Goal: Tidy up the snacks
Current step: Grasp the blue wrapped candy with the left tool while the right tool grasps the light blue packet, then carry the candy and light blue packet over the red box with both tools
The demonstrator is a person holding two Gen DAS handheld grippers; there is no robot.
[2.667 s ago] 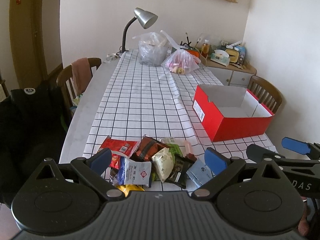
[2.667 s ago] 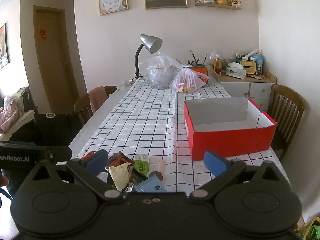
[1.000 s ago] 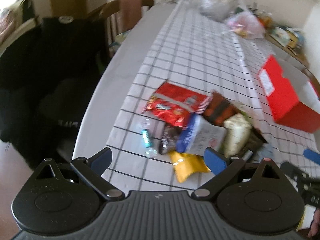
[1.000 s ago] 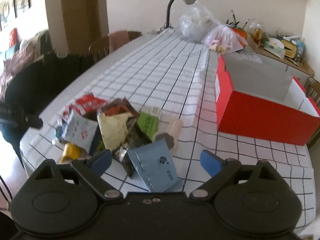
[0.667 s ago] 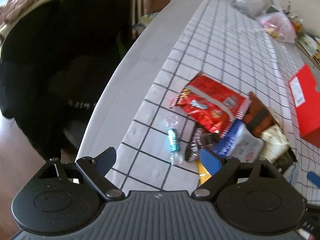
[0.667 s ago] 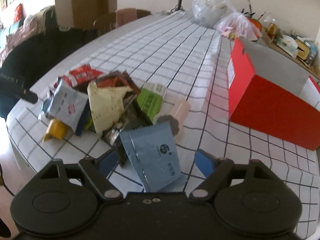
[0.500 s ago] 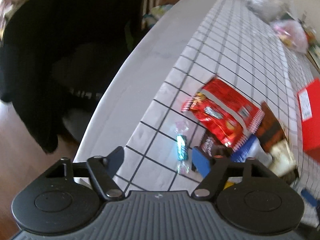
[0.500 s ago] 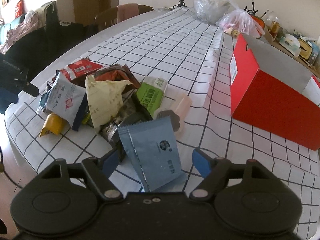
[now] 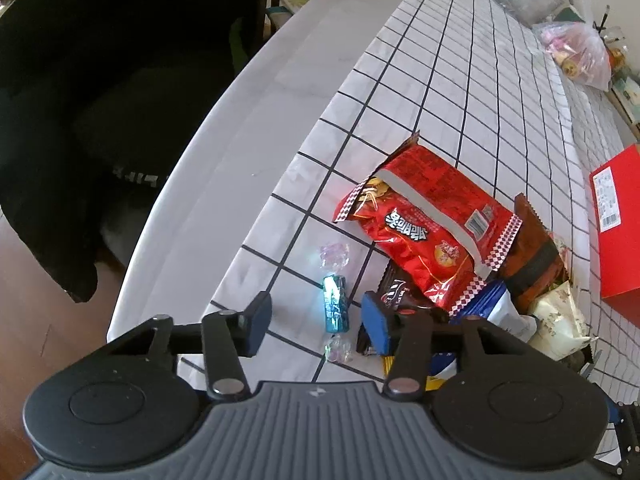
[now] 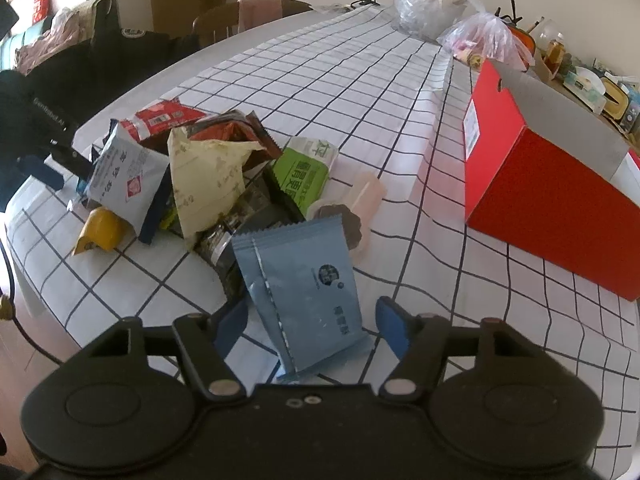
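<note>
Blue pads of your 2 tongs have just been closing, left tongs half-narrowed around the teal candy, right tongs around the pale blue packet, neither pinched yet; crowding wrappers could snag, far from the red box.

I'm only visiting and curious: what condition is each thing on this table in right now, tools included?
left tool: open, jaws have just been closing around the candy
small blue candy: wrapped, flat on cloth
right tool: open, jaws have just been closing, straddling the packet
light blue packet: sealed, lying flat
red box: lid off, contents hidden
red snack bag: sealed, atop the pile
</note>
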